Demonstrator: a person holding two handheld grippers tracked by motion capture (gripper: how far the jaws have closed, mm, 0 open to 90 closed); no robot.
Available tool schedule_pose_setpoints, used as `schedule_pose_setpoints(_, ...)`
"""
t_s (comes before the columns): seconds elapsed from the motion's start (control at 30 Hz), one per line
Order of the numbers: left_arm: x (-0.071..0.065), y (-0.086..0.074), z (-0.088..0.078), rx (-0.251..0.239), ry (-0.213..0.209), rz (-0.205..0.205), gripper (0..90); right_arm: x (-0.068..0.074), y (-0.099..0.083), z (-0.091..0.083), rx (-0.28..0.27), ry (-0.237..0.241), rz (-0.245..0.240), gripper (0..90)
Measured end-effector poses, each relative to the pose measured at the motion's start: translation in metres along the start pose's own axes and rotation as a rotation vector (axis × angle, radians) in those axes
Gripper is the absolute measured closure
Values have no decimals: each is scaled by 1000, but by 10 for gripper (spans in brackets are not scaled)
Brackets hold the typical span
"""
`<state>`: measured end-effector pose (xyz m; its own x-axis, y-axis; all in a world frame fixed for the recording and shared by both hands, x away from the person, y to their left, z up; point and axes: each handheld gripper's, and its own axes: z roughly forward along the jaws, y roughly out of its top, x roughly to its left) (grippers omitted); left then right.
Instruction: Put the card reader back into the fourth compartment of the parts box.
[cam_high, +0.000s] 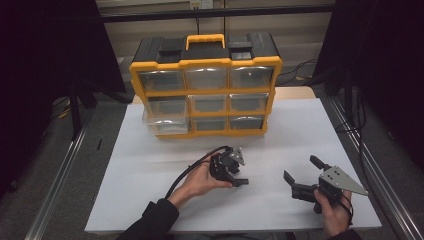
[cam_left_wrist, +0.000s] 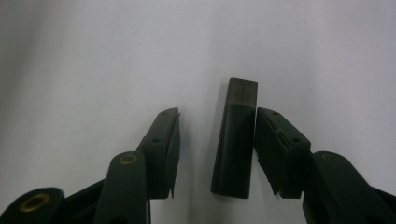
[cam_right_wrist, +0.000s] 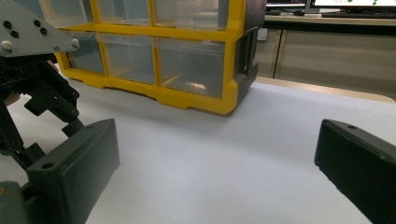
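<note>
A small black rectangular block (cam_left_wrist: 236, 140) lies flat on the white table top (cam_left_wrist: 93, 70). My left gripper (cam_left_wrist: 217, 114) points down over it with a jaw on each side. Its right pad sits against the block's side, while a gap separates the left pad from it, so the jaws are open. In the high view the left gripper (cam_high: 232, 176) is near the table's middle, held in a hand. My right gripper (cam_high: 300, 168) rests at the front right, jaws wide open (cam_right_wrist: 217, 140) with nothing between them.
A yellow and black drawer organizer (cam_high: 206, 92) with clear drawers stands at the back of the white table (cam_high: 300, 125). Its lower left drawer (cam_high: 167, 125) is pulled out a little. The organizer (cam_right_wrist: 187, 98) stands ahead of the right gripper. Dark curtains flank the table.
</note>
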<state>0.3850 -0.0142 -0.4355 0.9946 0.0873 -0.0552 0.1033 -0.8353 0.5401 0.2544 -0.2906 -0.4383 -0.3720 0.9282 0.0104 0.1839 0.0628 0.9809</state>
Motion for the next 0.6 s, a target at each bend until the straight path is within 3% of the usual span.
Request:
schedule_pose_setpoints(0.37,0,-1,0,-3,-5,-8,572,0,0,0,-1,3,0,0)
schedule_pose_setpoints(0.6,-1,-1,-1,-4,-12,-8,670,0,0,0,-1,3,2,0)
